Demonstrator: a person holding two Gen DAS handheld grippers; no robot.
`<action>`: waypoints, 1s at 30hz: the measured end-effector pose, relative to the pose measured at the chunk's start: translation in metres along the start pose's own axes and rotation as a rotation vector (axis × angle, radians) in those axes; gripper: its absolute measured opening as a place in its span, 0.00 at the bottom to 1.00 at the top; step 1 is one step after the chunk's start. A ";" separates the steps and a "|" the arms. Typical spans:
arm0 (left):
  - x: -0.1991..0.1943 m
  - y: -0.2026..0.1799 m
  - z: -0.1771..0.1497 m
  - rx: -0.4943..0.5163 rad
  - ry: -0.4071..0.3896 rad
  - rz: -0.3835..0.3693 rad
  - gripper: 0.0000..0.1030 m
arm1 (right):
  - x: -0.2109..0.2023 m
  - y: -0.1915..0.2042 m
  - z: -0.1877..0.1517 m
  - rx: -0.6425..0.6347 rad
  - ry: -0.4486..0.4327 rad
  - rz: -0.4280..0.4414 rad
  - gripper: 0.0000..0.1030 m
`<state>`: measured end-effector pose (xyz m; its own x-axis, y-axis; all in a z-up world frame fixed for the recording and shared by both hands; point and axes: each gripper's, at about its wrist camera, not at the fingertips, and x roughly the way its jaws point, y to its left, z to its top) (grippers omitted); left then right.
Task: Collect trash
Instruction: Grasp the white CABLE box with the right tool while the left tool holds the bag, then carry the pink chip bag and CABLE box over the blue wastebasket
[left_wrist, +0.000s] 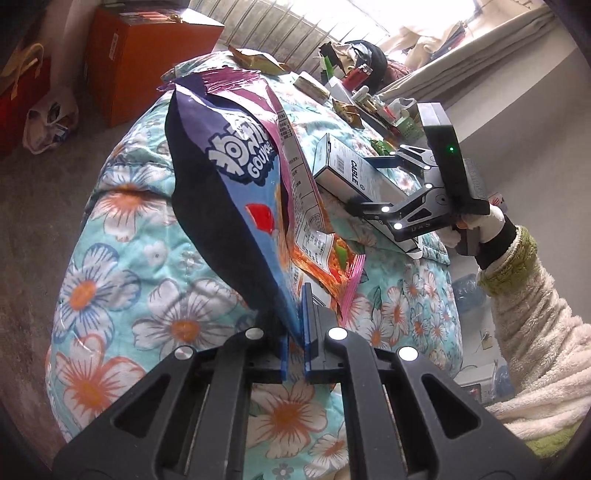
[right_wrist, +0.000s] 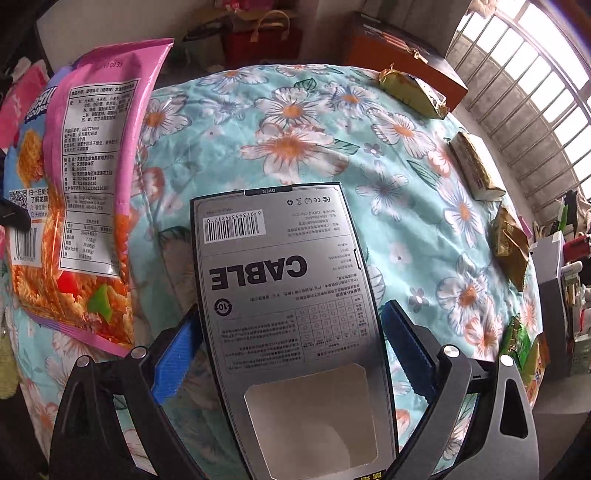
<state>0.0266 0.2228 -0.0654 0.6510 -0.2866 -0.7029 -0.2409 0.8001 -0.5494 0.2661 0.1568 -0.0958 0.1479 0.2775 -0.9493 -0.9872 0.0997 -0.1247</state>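
Note:
My left gripper (left_wrist: 295, 332) is shut on the bottom edge of a blue and purple snack bag (left_wrist: 236, 177), holding it up over the floral table. The bag's pink back also shows in the right wrist view (right_wrist: 92, 177) at the left. My right gripper (right_wrist: 291, 350) is shut on a grey cable box (right_wrist: 288, 295), its blue pads against the box's two sides. The box and right gripper (left_wrist: 369, 184) show in the left wrist view, just right of the bag, above the table.
A floral cloth covers the round table (right_wrist: 314, 147). Several small snack wrappers (right_wrist: 413, 92) lie along its far edge. An orange box (left_wrist: 140, 55) and bags stand on the floor. A cluttered shelf (left_wrist: 369, 96) stands by the window.

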 end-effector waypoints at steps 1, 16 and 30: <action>-0.002 -0.003 0.001 0.013 -0.008 0.006 0.04 | -0.002 -0.002 -0.002 0.025 -0.013 0.014 0.87; 0.002 -0.114 0.027 0.323 -0.111 -0.039 0.00 | -0.152 -0.001 -0.182 0.845 -0.610 -0.224 0.85; 0.073 -0.343 0.014 0.739 -0.005 -0.317 0.00 | -0.286 0.092 -0.440 1.308 -1.047 -0.524 0.84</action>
<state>0.1664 -0.0650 0.0778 0.6123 -0.5575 -0.5606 0.4933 0.8235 -0.2801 0.1066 -0.3342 0.0375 0.8983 0.3584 -0.2543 -0.2120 0.8603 0.4636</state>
